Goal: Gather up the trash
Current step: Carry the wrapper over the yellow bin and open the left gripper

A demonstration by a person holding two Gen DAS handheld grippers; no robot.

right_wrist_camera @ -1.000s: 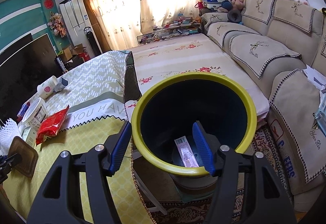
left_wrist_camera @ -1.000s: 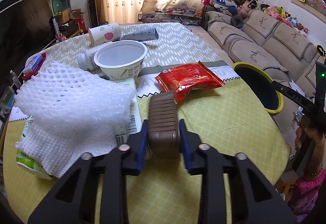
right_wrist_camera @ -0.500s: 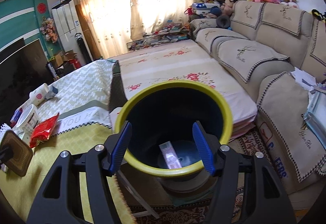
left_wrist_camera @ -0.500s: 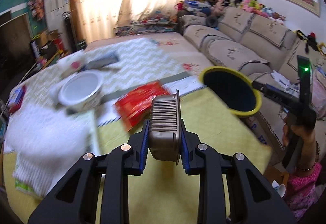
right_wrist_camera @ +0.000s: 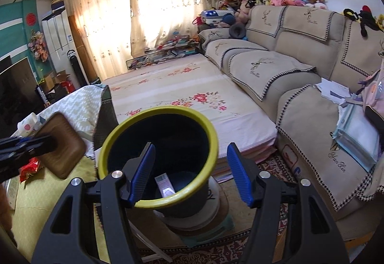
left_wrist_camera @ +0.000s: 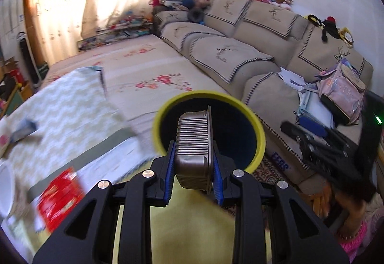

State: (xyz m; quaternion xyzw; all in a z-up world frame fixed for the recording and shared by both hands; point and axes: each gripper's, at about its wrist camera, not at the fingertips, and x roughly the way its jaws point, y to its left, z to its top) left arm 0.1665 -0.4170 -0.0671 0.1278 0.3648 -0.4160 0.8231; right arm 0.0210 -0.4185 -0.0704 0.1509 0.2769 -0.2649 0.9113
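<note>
Left gripper is pinching a brown ribbed plastic tray, rectangular with rounded corners and a thin flared rim; the blue ridged pads press on its two long sides. In the left wrist view the tray stands on edge, overlapping the near rim of the trash bin, a round bucket with a glossy yellow-green lip and dark inner wall. From the right wrist view the same tray shows its smooth, slightly domed underside and sits to the left of the bin, close beside the rim and not over the opening. Right gripper is spread wide with nothing between its blue ridged pads; the near part of the bin rim lies between the two fingers in the picture. At the bottom of the bin lies a flat pale wrapper strip. The bin stands on a stack of round pale discs. On the table, covered in yellow-green patterned cloth, a crinkled red foil packet lies flat at left, blurred; a white round bowl edge shows at the far left. A beige sofa with dark-stitched covers runs along the right.
</note>
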